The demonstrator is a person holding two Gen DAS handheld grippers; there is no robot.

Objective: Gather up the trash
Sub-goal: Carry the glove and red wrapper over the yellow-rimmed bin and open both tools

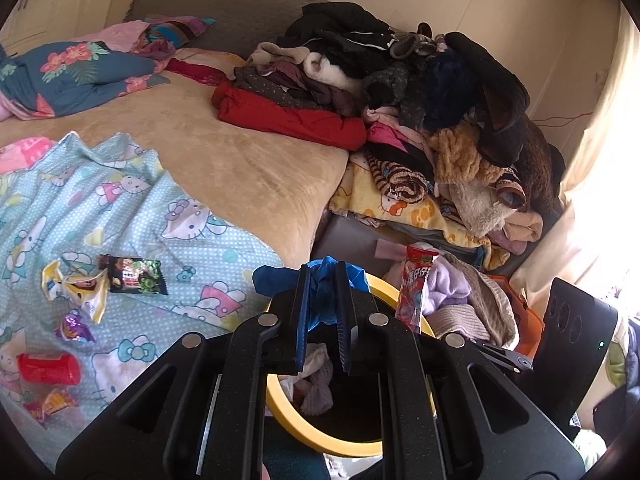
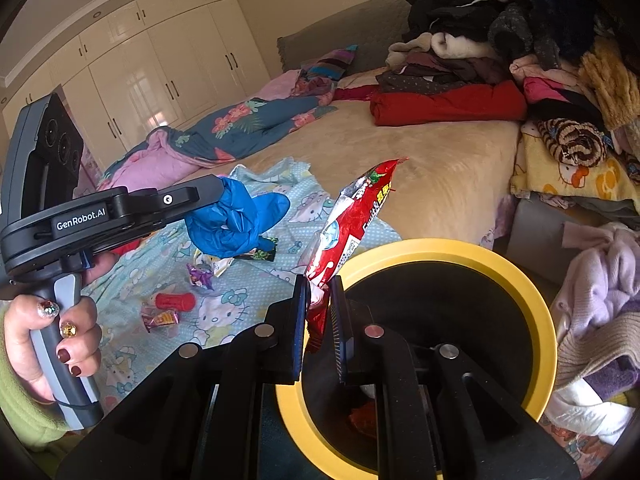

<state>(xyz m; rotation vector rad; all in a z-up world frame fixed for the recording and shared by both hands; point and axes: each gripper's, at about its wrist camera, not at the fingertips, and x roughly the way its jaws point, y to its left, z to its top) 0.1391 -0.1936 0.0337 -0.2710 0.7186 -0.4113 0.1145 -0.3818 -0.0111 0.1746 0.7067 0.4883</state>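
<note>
Bin lies directly under our right gripper — clamped on the upright red wrapper; left gripper pinches the blue glove at the rim.

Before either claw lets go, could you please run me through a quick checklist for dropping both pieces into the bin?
1. Left claw gripping blue glove: ok.
2. Right claw gripping red snack wrapper: ok.
3. Yellow-rimmed bin mouth open: ok.
4. Wrapper above bin mouth: ok.
5. Glove directly above bin mouth: cannot tell.
6. Bed fully cleared: not ok, black wrapper and red tube remain on the Hello Kitty sheet.
</note>
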